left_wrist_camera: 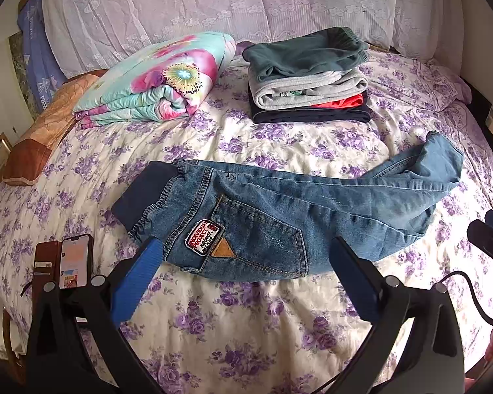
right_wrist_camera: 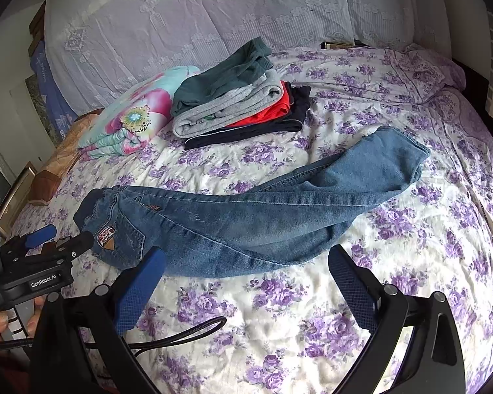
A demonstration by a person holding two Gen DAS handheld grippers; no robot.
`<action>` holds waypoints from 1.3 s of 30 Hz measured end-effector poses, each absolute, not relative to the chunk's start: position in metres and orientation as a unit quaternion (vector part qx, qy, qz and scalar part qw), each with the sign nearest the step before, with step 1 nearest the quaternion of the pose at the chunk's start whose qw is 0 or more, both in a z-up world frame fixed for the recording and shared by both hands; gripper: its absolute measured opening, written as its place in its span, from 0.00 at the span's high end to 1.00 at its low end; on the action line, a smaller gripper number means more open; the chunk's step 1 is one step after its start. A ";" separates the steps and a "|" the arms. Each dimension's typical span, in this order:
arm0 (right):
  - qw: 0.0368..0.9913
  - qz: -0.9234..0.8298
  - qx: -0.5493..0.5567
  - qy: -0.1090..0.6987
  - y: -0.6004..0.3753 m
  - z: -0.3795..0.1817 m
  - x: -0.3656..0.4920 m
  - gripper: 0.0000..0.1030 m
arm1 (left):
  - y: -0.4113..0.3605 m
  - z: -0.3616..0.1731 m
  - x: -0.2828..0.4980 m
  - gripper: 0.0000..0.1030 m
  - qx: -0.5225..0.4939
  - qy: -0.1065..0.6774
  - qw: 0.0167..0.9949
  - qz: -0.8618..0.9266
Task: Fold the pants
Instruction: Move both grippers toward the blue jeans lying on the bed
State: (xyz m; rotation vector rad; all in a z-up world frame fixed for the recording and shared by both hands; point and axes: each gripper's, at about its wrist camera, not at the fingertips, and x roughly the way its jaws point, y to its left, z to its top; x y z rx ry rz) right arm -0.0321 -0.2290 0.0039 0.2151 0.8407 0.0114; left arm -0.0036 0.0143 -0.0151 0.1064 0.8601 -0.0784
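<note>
Blue jeans [left_wrist_camera: 279, 210] lie across the flowered bedspread, folded lengthwise, with the dark waistband [left_wrist_camera: 141, 193] at the left and the leg ends [left_wrist_camera: 443, 161] at the right. A patch [left_wrist_camera: 203, 232] marks the back pocket. My left gripper [left_wrist_camera: 246, 256] is open and empty, hovering at the near edge of the seat. In the right wrist view the jeans [right_wrist_camera: 246, 216] stretch left to right. My right gripper [right_wrist_camera: 246, 262] is open and empty, just in front of the thigh part. The left gripper [right_wrist_camera: 46, 239] shows there at the far left.
A stack of folded clothes [left_wrist_camera: 309, 75] and a folded floral quilt [left_wrist_camera: 154, 82] lie behind the jeans. A phone in a wallet case [left_wrist_camera: 72, 259] lies at the near left. White lace pillows [left_wrist_camera: 213, 3] line the headboard. A black cable [right_wrist_camera: 180, 331] trails near the right gripper.
</note>
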 end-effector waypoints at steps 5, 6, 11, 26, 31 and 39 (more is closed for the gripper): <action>0.907 0.006 0.103 0.409 -0.230 0.003 -0.032 0.03 | 0.015 -0.017 -0.006 0.04 0.052 0.418 0.906 -0.039; 0.907 0.006 0.103 0.408 -0.230 0.003 -0.032 0.03 | 0.014 -0.016 -0.001 0.04 0.051 0.420 0.905 -0.039; 0.906 0.006 0.103 0.410 -0.230 0.003 -0.032 0.03 | 0.013 -0.016 0.000 0.04 0.051 0.421 0.905 -0.039; 0.905 0.006 0.104 0.412 -0.230 0.002 -0.031 0.03 | 0.013 -0.015 0.000 0.04 0.051 0.422 0.905 -0.038; 0.905 0.006 0.103 0.413 -0.230 0.002 -0.031 0.03 | 0.012 -0.016 0.001 0.04 0.051 0.422 0.904 -0.038; 0.904 0.006 0.104 0.415 -0.231 -0.001 -0.032 0.03 | 0.012 -0.016 0.001 0.04 0.050 0.423 0.904 -0.038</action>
